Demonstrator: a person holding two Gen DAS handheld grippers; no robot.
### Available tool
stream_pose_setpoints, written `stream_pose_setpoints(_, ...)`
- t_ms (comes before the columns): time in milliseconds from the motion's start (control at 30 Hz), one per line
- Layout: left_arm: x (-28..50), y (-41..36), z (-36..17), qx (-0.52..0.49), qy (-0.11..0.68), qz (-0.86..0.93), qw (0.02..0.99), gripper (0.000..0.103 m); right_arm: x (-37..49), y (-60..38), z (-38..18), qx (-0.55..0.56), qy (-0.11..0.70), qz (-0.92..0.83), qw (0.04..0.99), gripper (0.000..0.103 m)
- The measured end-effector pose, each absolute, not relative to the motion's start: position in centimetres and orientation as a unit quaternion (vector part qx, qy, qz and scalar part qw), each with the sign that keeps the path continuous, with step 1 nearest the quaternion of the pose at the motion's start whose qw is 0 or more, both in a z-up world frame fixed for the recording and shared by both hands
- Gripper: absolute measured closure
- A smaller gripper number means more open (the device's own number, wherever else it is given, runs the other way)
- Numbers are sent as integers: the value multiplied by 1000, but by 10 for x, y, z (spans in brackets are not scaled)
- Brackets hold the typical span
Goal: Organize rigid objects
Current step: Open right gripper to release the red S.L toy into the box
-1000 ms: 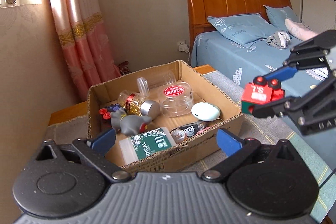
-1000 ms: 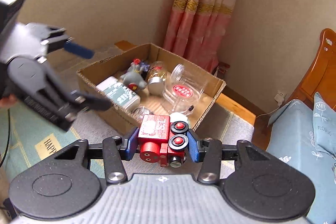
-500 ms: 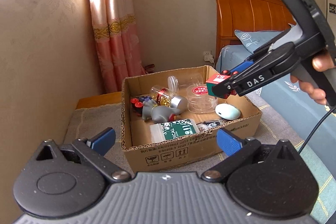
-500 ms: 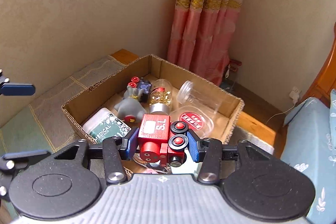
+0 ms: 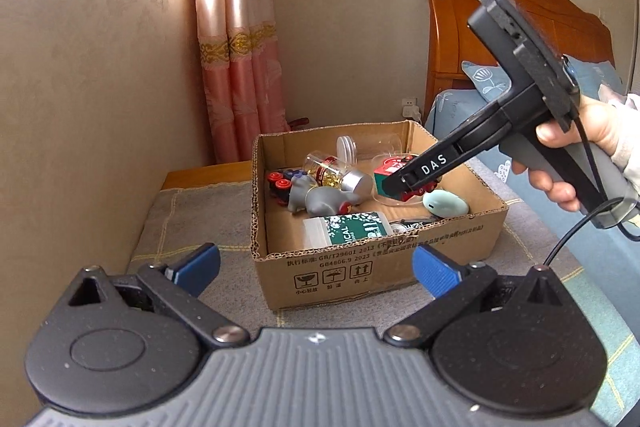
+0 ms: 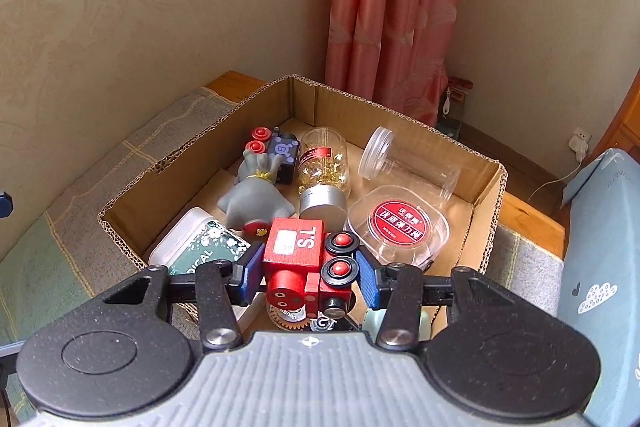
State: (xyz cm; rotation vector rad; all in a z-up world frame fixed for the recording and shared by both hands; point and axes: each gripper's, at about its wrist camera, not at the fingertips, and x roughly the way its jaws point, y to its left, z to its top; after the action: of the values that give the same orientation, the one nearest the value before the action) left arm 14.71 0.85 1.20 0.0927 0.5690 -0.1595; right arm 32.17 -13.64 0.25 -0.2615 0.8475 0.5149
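My right gripper [image 6: 306,273] is shut on a red toy train [image 6: 298,259] marked "SL" and holds it inside the open cardboard box [image 6: 124,199], above the items there. In the left wrist view the right gripper [image 5: 404,183] reaches into the box [image 5: 360,267] from the right with the train [image 5: 390,181] at its tip. My left gripper [image 5: 316,269] is open and empty, in front of the box's near wall.
The box holds a grey rubber toy [image 6: 256,201], a green-labelled container [image 6: 196,247], a jar of gold capsules [image 6: 322,167], clear plastic tubs [image 6: 398,231], a dark toy train [image 6: 280,151] and a pale green case [image 5: 444,203]. A bed [image 5: 520,67] stands right, a wall left.
My right gripper has carried the red train over the box and lowered it inside. My left gripper has drawn back and stays open.
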Motion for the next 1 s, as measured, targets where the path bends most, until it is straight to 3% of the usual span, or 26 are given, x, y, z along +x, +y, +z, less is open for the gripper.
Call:
stream_pose_setpoints(433, 139, 12, 14, 41, 280, -70, 957, 1, 327, -129, -4, -117, 411, 236, 873, 49)
stream_pose_setpoints(467, 138, 12, 14, 41, 280, -69, 957, 1, 327, -129, -4, -117, 411, 235, 873, 42)
stream_pose_setpoints(500, 138, 13, 14, 40, 280, -68, 957, 1, 327, -129, -3, -116, 410, 237, 873, 27)
stream_pose_setpoints(567, 138, 13, 14, 40, 281, -68, 956, 1, 323, -129, 1, -114, 396, 237, 880, 7)
stream_pose_setpoints(600, 137, 13, 14, 40, 281, -69, 956, 1, 321, -129, 3, -114, 388, 237, 883, 2)
stream_pose_setpoints(1000, 133, 14, 19, 37, 276, -65, 958, 1, 301, -135, 29, -95, 356, 222, 903, 0)
